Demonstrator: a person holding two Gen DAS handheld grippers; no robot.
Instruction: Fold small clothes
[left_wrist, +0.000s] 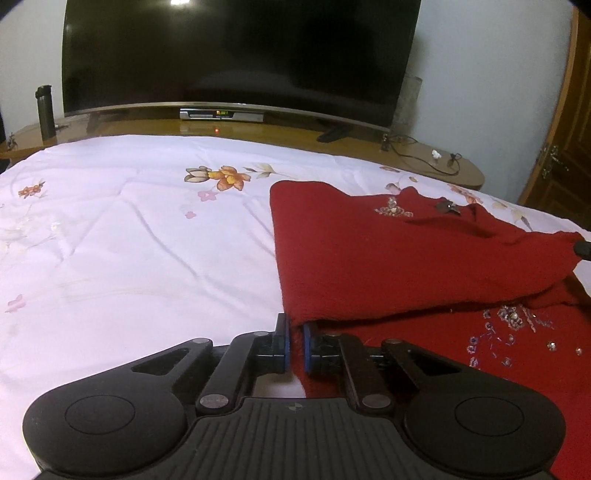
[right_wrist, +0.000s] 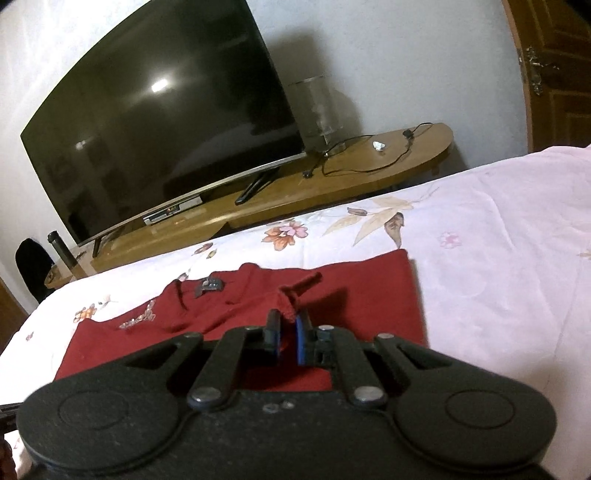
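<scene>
The left gripper pinches a red knitted beaded sweater's near corner. The right gripper clamps another bunched edge, lifted off the floral white bedsheet.

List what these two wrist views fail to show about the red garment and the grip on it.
- Left wrist view: the red garment runs off the right edge and under the left gripper, so its full outline is hidden.
- Right wrist view: the right gripper body covers the garment's near part.
- Both views: how much cloth sits between the fingers is hidden by the fingers themselves.
- Beadwork detail: too small and blurred.
</scene>
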